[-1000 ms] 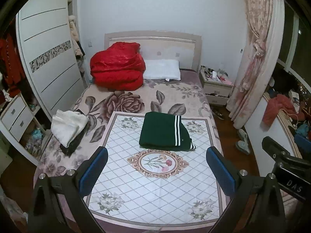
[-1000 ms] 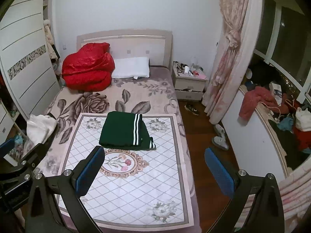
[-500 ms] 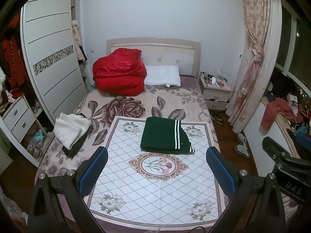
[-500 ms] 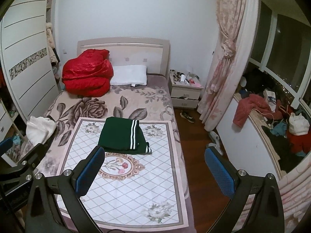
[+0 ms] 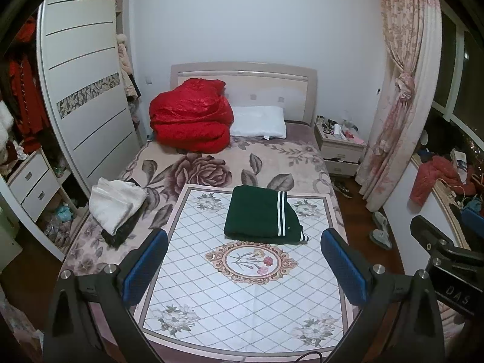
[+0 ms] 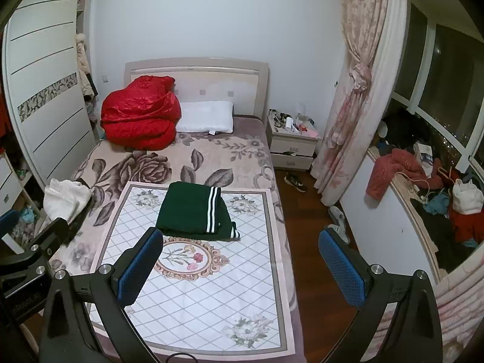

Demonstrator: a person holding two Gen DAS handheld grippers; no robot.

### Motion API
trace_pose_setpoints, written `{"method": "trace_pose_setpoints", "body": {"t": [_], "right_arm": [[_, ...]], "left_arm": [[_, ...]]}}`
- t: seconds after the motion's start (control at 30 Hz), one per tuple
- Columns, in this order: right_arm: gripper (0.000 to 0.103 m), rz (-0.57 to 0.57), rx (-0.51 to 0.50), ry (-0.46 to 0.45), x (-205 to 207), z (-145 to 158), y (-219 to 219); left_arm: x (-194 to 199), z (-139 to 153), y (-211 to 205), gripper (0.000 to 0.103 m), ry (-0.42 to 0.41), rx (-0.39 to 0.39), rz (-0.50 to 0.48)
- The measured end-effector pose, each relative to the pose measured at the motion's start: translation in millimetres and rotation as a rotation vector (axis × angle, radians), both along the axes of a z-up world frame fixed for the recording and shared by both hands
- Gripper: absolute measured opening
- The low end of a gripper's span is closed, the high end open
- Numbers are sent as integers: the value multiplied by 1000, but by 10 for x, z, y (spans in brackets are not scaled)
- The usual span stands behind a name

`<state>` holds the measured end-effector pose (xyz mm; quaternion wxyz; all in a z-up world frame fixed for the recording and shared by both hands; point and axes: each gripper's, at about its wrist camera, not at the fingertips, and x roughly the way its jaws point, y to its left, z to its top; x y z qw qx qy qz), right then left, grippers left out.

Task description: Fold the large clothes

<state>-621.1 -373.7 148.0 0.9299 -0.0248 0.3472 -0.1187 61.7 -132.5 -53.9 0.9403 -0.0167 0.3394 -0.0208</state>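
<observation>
Green garment [image 5: 261, 216], already folded into a compact rectangle with white stripes on top, lies on the tiled mat [image 5: 242, 302] that covers the near half of the bed [image 5: 211, 163].

Left wrist view: the garment sits at 12 o'clock from the left gripper [image 5: 243, 267], apart from it and slightly right of the mat's centre line. The jaws stand wide apart and grasp nothing; both blue pads hang above the mat without touching it. The spread stance suggests the gripper is clear of the work, since the fold looks complete. A white cloth pile [image 5: 116, 205] rests at 10 o'clock on the flowered blanket, off the mat, probably set aside to keep the working area free. A red quilt [image 5: 192, 119] and a pillow [image 5: 258, 122] are stacked at the headboard, well apart from the garment. The right gripper's black body shows at 3 o'clock.

Right wrist view: the garment lies at 11 o'clock from the right gripper [image 6: 240, 261], again apart from it. These jaws are also released and empty; the right pad hangs over the wooden floor [image 6: 311, 242] beside the bed. The mat gives a flat, smooth surface for folding. A nightstand [image 6: 292, 146] stands at 12 o'clock, against the wall.
</observation>
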Motion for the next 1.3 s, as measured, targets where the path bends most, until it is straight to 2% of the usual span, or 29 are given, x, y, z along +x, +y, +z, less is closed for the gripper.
{"method": "trace_pose_setpoints", "body": {"t": [0.6, 1.3], "right_arm": [[103, 38, 12, 3, 129, 66, -62], [103, 39, 26, 5, 103, -20, 14]], "left_arm": [[-52, 4, 42, 103, -1, 6, 20], [-69, 20, -1, 103, -6, 16, 35]]}}
